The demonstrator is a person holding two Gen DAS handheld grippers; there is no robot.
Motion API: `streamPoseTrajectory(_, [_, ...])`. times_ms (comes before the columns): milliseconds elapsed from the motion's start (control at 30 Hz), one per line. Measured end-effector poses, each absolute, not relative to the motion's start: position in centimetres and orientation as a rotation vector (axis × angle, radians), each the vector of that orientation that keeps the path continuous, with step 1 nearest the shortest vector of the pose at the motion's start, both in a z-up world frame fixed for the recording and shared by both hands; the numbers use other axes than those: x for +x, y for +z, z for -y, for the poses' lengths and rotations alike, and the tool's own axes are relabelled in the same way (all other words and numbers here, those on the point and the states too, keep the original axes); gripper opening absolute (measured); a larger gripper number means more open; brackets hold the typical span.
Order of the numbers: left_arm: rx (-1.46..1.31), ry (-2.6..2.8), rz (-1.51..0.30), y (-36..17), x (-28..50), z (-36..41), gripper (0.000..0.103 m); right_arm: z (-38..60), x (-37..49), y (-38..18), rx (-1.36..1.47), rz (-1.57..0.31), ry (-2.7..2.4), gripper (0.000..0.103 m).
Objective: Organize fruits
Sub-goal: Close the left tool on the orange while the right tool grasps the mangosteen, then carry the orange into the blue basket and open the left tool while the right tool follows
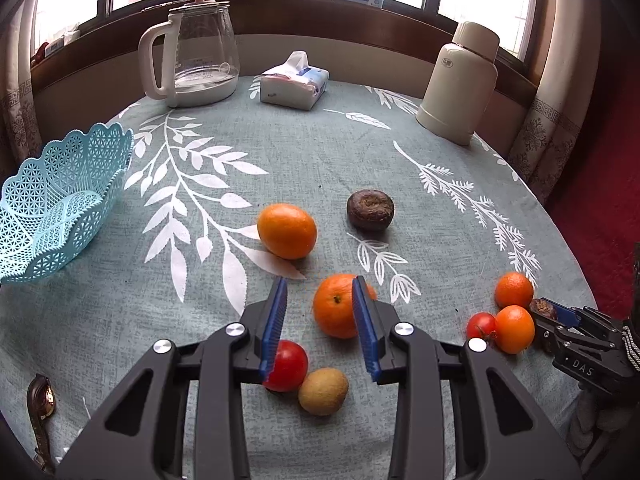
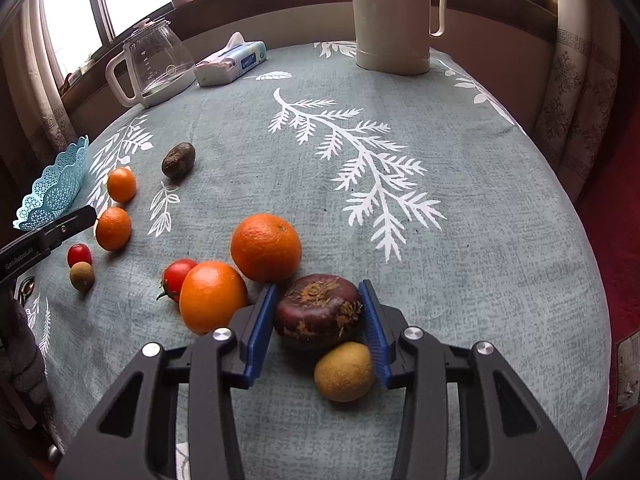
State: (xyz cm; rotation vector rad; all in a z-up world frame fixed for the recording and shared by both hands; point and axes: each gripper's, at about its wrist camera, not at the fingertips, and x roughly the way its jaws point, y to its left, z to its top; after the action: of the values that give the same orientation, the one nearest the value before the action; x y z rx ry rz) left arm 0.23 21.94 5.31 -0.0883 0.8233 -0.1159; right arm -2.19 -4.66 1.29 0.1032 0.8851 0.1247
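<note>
The right gripper [image 2: 319,312] has its blue fingers [image 2: 262,330] pressed against both sides of a dark purple fruit [image 2: 316,309] resting on the desk [image 2: 460,280], with a brown kiwi [image 2: 345,371] just near of it and two oranges [image 2: 266,247] just left. The left gripper [image 1: 320,320] hovers with fingers spread and empty above an orange [image 1: 334,306], a red tomato [image 1: 289,366] and a second kiwi [image 1: 323,391]. The light-blue lattice basket [image 1: 60,204] sits empty at the desk's far left, well apart from the fruits; a glass kettle [image 1: 192,52], tissue pack [image 1: 294,82] and cream flask [image 1: 460,80] line the far edge.
</note>
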Motion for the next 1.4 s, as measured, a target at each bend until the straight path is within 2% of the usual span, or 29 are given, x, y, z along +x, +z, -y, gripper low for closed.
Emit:
streamPoseTrajectory(100, [-0.099,-0.113,-0.836,4.9,0.5,-22.1,0.039,5.4,-2.4,1.7,0.15,-0.864,0.115,0.042])
streamPoseTrajectory(167, [-0.114,-0.124,-0.844,4.9,0.6,-22.1,0.05,6.0,-2.5,2.2,0.178,-0.842,0.108,0.042])
streamPoseTrajectory(433, [-0.094,-0.167,-0.867,4.7,1.0,-20.3,0.053,6.9,-2.4,2.9,0.218,-0.809,0.087,0.042])
streamPoseTrajectory(600, [-0.065,-0.188,-0.901,3.8,2.0,-18.9,0.053,7.0,-2.4,3.2,0.233,-0.797,0.086,0.042])
streamPoseTrajectory(733, [-0.053,-0.181,-0.902,3.5,2.3,-18.6,0.041,6.9,-2.5,3.5,0.239,-0.785,0.089,0.042])
streamPoseTrajectory(1100, [-0.018,-0.112,-0.796,6.1,0.8,-19.9,0.04,5.3,-2.5,5.4,0.247,-0.737,0.117,0.042])
streamPoseTrajectory(1400, [-0.003,0.02,-0.69,9.5,-0.1,-24.3,0.04,1.3,-1.8,7.0,0.209,-0.718,0.181,0.042])
